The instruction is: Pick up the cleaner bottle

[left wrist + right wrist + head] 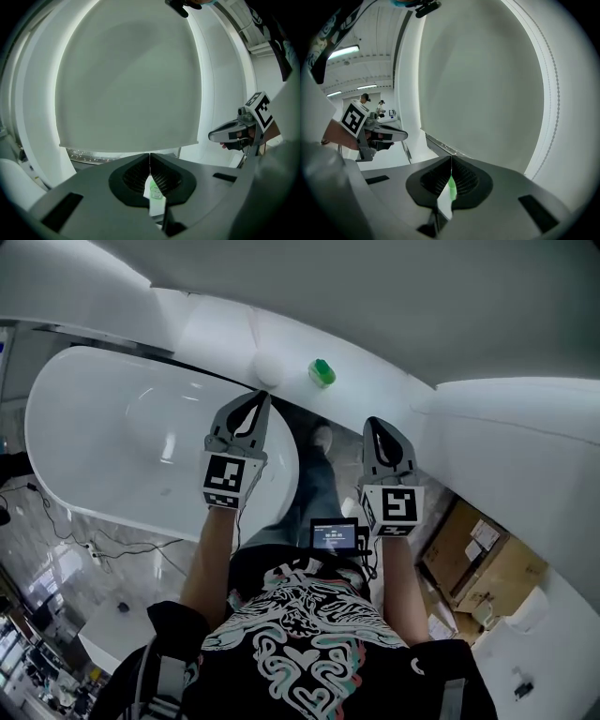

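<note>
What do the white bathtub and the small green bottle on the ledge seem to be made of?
The bathtub looks like glossy white acrylic or enamelled ceramic: its smooth curved inside shows bright light reflections; which one I cannot tell. The cleaner bottle seems to be green plastic with a slight shine, but it is too small to be sure.

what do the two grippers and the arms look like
Both the left gripper and right gripper are grey, tapering shells with black ribbed pads; each carries a white cube with black square markers. The person wears a black short-sleeved T-shirt printed white and teal.
</note>
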{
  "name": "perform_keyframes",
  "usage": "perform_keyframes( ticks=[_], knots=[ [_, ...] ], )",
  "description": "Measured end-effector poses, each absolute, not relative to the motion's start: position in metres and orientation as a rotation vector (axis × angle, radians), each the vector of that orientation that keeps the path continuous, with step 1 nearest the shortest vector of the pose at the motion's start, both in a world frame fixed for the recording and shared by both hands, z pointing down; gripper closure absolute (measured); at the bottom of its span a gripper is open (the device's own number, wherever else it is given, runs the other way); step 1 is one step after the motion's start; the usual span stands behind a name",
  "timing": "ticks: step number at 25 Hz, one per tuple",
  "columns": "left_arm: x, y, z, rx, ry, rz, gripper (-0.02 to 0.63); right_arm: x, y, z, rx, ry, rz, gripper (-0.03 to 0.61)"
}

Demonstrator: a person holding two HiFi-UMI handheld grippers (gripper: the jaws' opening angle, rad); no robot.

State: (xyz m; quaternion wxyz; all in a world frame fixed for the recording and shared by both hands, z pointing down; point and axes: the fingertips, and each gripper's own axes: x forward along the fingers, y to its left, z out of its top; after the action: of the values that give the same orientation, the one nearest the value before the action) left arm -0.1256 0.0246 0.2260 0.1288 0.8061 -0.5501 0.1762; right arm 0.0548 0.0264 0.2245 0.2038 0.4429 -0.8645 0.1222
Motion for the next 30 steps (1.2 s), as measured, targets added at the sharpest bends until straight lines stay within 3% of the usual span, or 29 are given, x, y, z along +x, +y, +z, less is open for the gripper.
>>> perform_keyframes(
  ticks=[30],
  knots=[
    [-0.122,-0.02,0.331,2.47,-1.466,0.521,0.595,0.048,-0.017,0.362,1.116,-2.297,0.352,0.551]
  ],
)
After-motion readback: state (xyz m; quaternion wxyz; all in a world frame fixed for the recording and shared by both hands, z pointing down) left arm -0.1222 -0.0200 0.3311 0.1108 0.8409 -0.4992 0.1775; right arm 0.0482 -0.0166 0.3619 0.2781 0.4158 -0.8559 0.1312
